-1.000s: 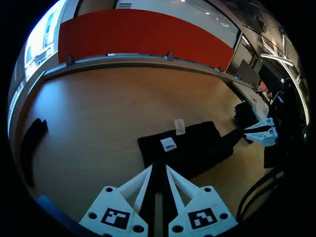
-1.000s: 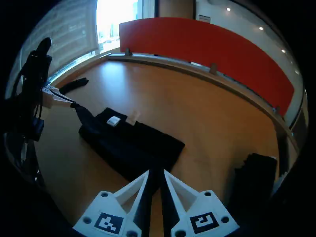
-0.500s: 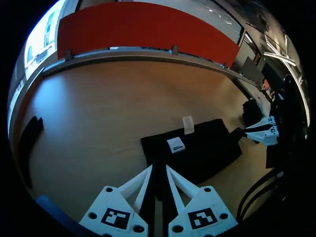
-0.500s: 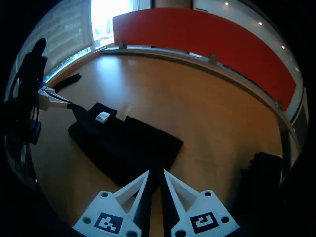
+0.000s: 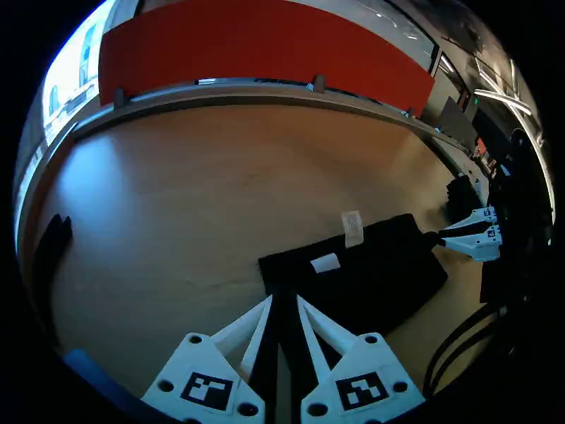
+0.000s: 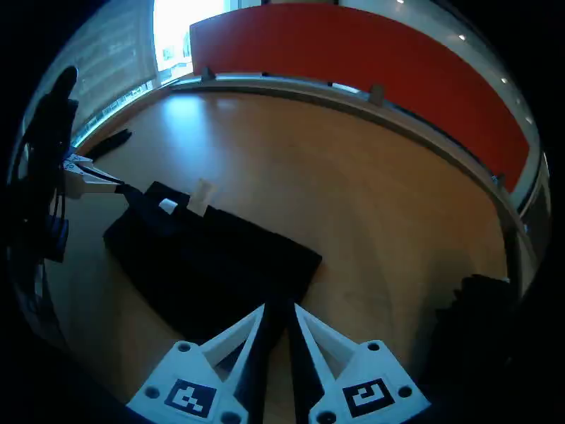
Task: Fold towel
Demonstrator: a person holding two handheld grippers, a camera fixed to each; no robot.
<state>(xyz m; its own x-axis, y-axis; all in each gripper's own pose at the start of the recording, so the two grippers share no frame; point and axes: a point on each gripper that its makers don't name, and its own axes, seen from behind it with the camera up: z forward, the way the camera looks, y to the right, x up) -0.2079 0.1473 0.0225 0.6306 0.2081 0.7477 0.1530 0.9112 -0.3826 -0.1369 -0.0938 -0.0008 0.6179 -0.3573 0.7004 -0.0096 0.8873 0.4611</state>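
you have the black towel (image 5: pixel 374 268) lying mostly flat on the wooden table (image 5: pixel 176 191), with one long edge held between your two hands. your left gripper (image 5: pixel 284 302) has its fingers drawn together with dark cloth running into the narrow gap, so i judge it clamped on the towel's corner. your right gripper (image 6: pixel 280 309) looks the same, closed on the corner nearest it, and seen from the other hand's side each tip meets a raised bit of cloth. the main risk is the pinch itself: it looks shallow, right at the hem, and if you pull your hands apart or lift fast, one corner could slide out and drop, leaving a crooked fold. a second risk is drag (most of the cloth lies on the wood), so carrying the edge across low could push the whole towel along or bunch it instead of laying it over. if your hands travel at different heights or paces, the fold line will likely run slantwise. a white tag (image 5: pixel 351 228) sticks out at the far edge and may end up poking from the finished fold. the dark pile (image 6: pixel 480 311) at the table's end is not far from your right hand, and a wide swing could catch it.
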